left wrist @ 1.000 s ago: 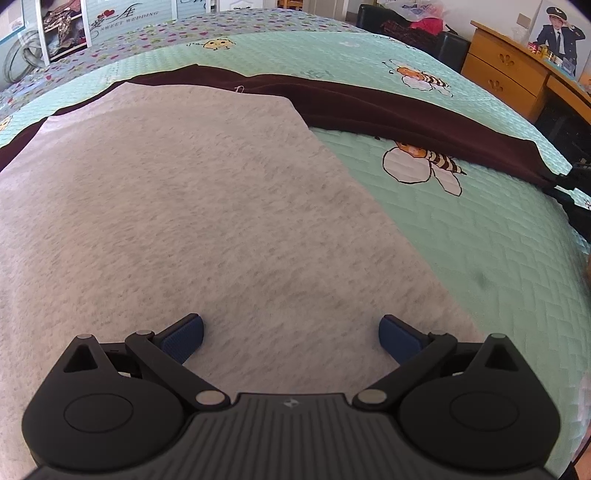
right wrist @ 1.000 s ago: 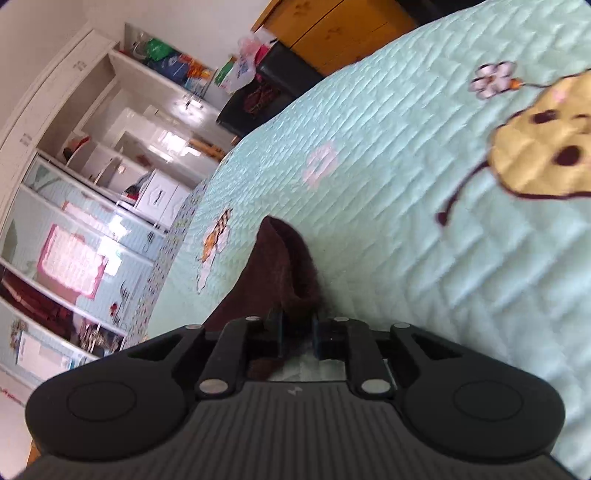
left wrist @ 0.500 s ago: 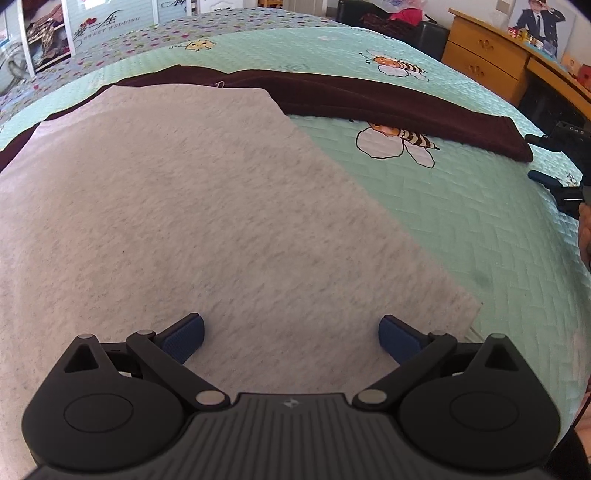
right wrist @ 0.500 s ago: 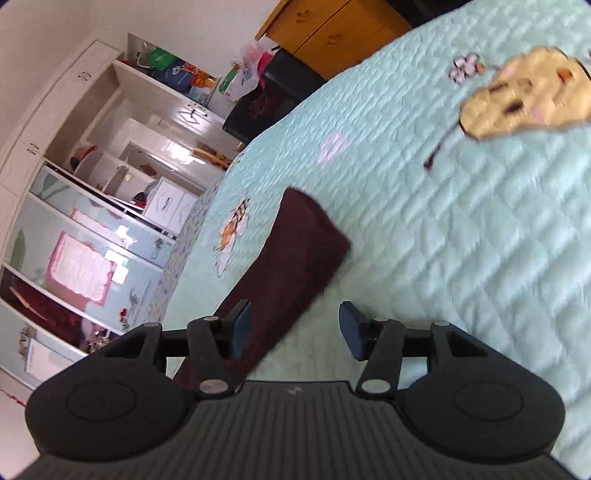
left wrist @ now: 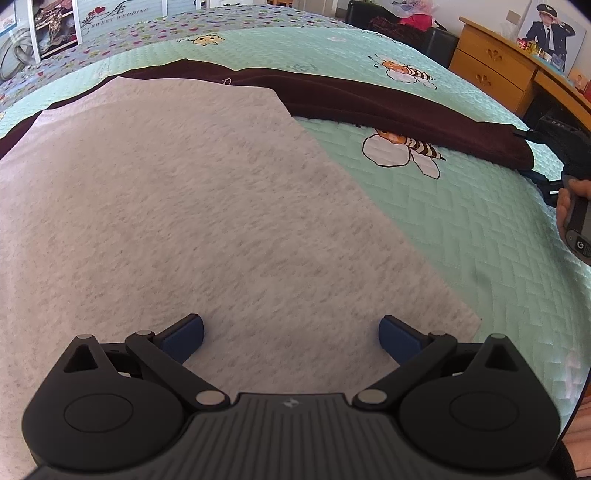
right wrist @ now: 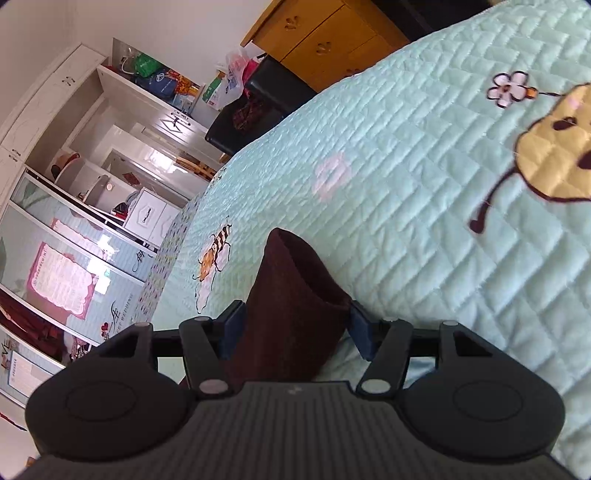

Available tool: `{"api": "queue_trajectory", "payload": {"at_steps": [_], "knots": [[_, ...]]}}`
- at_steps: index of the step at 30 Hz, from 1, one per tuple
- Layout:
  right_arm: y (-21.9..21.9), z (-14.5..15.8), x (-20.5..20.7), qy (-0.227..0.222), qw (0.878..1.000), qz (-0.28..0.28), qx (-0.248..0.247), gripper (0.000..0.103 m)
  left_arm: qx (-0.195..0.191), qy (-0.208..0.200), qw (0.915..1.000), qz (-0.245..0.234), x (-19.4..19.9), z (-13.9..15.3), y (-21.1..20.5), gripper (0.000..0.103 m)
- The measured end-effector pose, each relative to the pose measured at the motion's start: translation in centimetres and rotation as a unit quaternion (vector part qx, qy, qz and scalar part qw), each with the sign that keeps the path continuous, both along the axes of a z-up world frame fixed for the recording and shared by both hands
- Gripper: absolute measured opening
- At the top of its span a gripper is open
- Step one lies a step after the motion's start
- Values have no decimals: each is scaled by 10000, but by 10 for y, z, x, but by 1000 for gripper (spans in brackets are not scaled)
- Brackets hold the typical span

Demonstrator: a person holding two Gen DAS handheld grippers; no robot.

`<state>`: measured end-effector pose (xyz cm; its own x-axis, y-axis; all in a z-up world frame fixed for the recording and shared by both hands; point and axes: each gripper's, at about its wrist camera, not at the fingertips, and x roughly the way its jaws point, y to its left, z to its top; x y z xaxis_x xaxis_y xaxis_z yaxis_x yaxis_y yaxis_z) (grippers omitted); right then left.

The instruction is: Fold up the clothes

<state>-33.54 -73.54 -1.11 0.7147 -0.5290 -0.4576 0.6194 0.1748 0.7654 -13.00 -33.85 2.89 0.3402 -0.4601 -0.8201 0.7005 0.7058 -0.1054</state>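
A garment with a grey body [left wrist: 184, 203] and dark maroon sleeves lies flat on the mint bed cover [left wrist: 461, 240]. Its right sleeve [left wrist: 388, 107] stretches out to the right across the cover. My left gripper [left wrist: 291, 332] hovers open over the lower grey hem with nothing between its fingers. In the right wrist view the sleeve's cuff end [right wrist: 291, 266] lies between the fingers of my right gripper [right wrist: 295, 328]. Its jaws are opening and no longer pinch the cloth. The right gripper [left wrist: 532, 155] and the hand [left wrist: 565, 206] that holds it also show at the cuff in the left wrist view.
A wooden dresser [left wrist: 491, 70] and a dark bench [left wrist: 406, 29] with bags stand beyond the bed's far right side. White wardrobe shelves [right wrist: 92, 166] line the wall past the bed's end. The bed cover [right wrist: 424, 184] spreads wide to the right of the sleeve.
My right gripper was shut on the maroon cuff a second ago; its jaws have spread and the cuff now rests on the bed. The left gripper stays open over the grey cloth.
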Motion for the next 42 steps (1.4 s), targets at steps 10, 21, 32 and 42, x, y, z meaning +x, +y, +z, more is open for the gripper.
{"api": "queue_trajectory", "payload": {"at_steps": [10, 21, 32, 42], "knots": [[1, -11, -9, -151, 9993, 182, 288, 22, -500, 294, 9982, 124, 8, 3, 16, 103], [59, 21, -33, 224, 9939, -1018, 364, 38, -1234, 419, 9849, 1143, 24, 52, 97, 102], [138, 100, 176, 18, 9246, 3324, -1863, 56, -1244, -296, 9812, 1447, 151, 93, 105, 102], [160, 40, 397, 1099, 8163, 5093, -2495, 56, -1381, 275, 9808, 1346, 282, 41, 76, 99]]}}
